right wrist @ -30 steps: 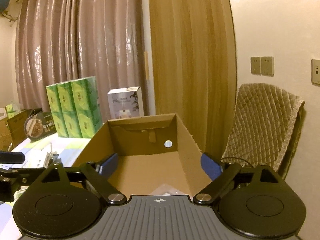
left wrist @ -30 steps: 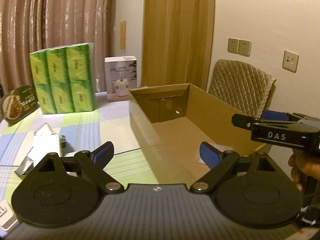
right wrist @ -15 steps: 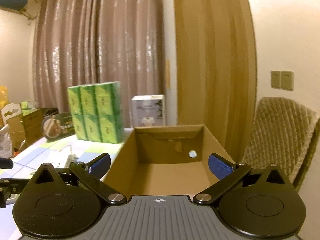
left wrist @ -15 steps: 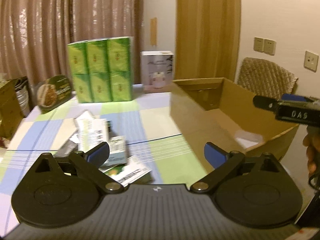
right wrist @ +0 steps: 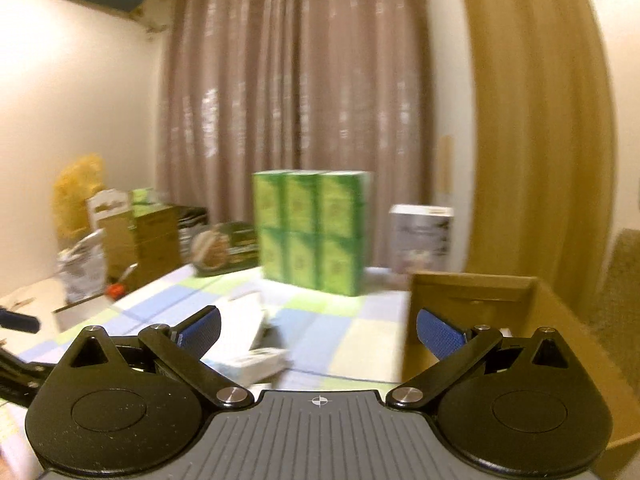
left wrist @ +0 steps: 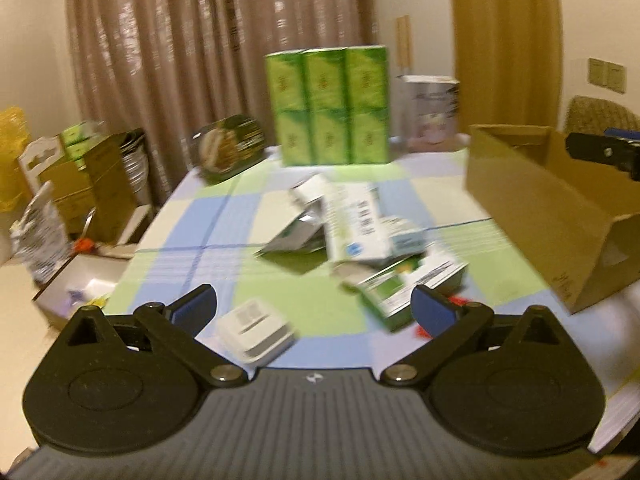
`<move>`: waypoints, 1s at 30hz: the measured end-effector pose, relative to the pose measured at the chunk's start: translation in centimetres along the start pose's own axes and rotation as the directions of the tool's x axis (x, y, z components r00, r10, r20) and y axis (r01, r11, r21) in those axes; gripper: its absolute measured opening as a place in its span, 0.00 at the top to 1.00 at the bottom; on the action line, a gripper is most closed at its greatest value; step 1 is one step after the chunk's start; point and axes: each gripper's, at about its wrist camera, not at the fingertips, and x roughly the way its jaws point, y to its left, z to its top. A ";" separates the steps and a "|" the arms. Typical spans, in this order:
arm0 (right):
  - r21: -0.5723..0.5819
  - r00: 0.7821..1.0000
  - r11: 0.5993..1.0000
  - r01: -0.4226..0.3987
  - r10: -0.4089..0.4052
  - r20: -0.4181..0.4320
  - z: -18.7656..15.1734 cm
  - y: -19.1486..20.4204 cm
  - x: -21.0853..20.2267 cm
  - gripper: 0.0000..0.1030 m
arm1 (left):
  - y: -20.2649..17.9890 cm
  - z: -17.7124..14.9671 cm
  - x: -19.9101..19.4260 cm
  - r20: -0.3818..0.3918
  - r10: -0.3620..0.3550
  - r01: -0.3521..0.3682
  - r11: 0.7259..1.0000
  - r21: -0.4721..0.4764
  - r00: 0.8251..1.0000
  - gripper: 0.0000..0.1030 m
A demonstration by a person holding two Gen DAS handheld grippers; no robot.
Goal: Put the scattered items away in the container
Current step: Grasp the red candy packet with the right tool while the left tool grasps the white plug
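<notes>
- Tabletop (left wrist: 208,224): checked in pale blue, green and cream.
- Cardboard box (left wrist: 552,216): plain brown.
- Stacked packs (left wrist: 328,108): bright green.
- Curtain (right wrist: 292,92): pinkish-brown, shiny vertical streaks.
- Left claw (left wrist: 314,308): black, blue pads (left wrist: 430,312).
- Small box (left wrist: 256,330): white.

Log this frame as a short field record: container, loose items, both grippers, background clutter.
container: open cardboard box, right side of the table
loose items: pile of small cartons mid-table, outside the box; white packet lying apart, nearer the left gripper
left gripper: open, empty
right gripper: open, empty
background: stacked green packs, white box
sharpness: motion blur, labels unreadable
</notes>
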 end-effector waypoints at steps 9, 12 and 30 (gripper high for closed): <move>-0.112 0.978 0.976 -0.184 0.170 -0.123 -2.7 5.9 2.5 0.02 | 5.0 -2.7 0.4 -0.055 0.051 -0.052 0.999 -0.010 0.997 0.01; -0.093 0.965 0.975 -0.201 0.181 -0.188 -4.0 6.3 3.9 0.02 | 5.9 -3.1 1.5 -0.075 0.036 -0.036 0.999 0.005 0.996 0.01; -0.078 0.899 0.980 -0.184 0.136 -0.416 -8.8 5.0 9.6 0.02 | 7.6 -2.6 12.0 -0.197 -0.130 0.161 0.975 0.151 0.972 0.01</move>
